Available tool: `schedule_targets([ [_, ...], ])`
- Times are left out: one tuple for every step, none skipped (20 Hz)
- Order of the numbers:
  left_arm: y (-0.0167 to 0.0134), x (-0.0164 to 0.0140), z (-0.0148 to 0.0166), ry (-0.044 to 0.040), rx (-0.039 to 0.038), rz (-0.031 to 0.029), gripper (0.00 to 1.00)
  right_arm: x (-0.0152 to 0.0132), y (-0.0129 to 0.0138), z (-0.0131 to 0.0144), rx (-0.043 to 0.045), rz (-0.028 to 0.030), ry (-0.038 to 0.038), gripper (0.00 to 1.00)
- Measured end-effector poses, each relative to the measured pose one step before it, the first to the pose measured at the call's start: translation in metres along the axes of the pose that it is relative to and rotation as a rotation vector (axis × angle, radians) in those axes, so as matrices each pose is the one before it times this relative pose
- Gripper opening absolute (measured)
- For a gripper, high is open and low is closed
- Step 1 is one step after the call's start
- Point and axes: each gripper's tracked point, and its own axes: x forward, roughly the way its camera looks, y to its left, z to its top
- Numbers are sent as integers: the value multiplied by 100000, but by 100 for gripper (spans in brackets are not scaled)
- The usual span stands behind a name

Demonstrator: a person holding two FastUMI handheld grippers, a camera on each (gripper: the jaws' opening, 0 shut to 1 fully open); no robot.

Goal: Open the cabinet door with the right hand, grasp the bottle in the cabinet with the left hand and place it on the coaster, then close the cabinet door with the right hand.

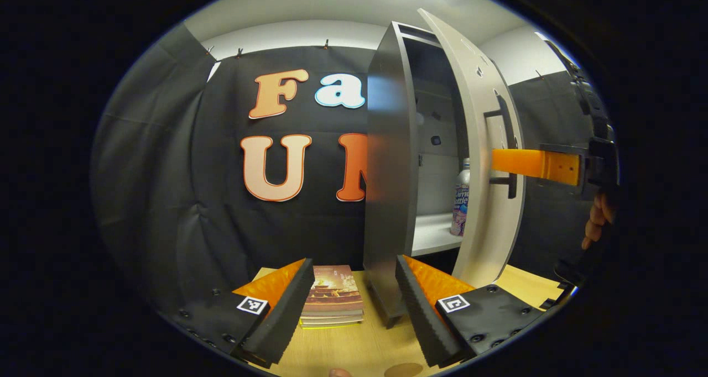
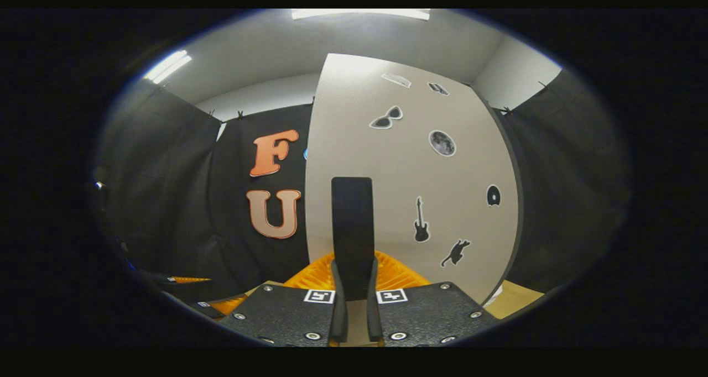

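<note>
The grey cabinet [image 1: 390, 161] stands on the table with its door [image 1: 478, 145] swung partly open. Inside, on the white shelf, a clear bottle [image 1: 462, 197] with a printed label stands upright, half hidden by the door's edge. My right gripper [image 1: 500, 161] reaches in from the right, and a hand holds it. In the right gripper view, that gripper [image 2: 353, 305] is shut on the door's dark handle [image 2: 352, 228]. My left gripper [image 1: 354, 310] hangs open low in front of the cabinet, holding nothing. A round brown coaster [image 1: 404, 370] lies at the table's near edge.
A small stack of books [image 1: 333, 297] lies on the wooden table [image 1: 359, 344], left of the cabinet's foot. The door's outer face [image 2: 420, 167] carries several dark stickers. Black cloth walls close the booth behind and at both sides.
</note>
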Motion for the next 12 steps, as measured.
schedule_targets([
  [-607,-587,-163,104,-686,1903,96,-1207,-629,305,-274,1098,-403,13],
  [-661,-489,-132,623,-834,1313,96,-928,-441,98,-854,531,64,11],
  [-792,-672,38,199,-1096,797,96,-819,-498,156,-1521,568,61,13],
  [-844,-641,167,32,-1077,577,94,-837,-385,406,-587,631,-1322,13],
  [-707,-704,16,297,-660,1049,96,-1338,-958,147,-20,785,612,15],
  [-638,-672,179,-197,-621,1366,96,-1706,-1080,278,1177,763,-43,11],
  [-559,-796,147,-492,-423,1072,98,-1509,-1160,84,340,801,578,14],
  [-510,-790,123,-607,-94,1268,96,-1387,-985,300,107,402,-474,12],
  [-628,-788,115,-632,210,1078,96,-1490,-1090,30,-526,-273,244,12],
  [-450,-826,98,-919,299,1164,96,-1276,-1078,225,-1016,-709,-177,14],
  [-563,-662,220,-945,510,1052,94,-1185,-1162,338,-615,-1251,-183,12],
  [-623,-617,254,-990,589,871,96,-985,-1290,245,-365,-1500,248,14],
])
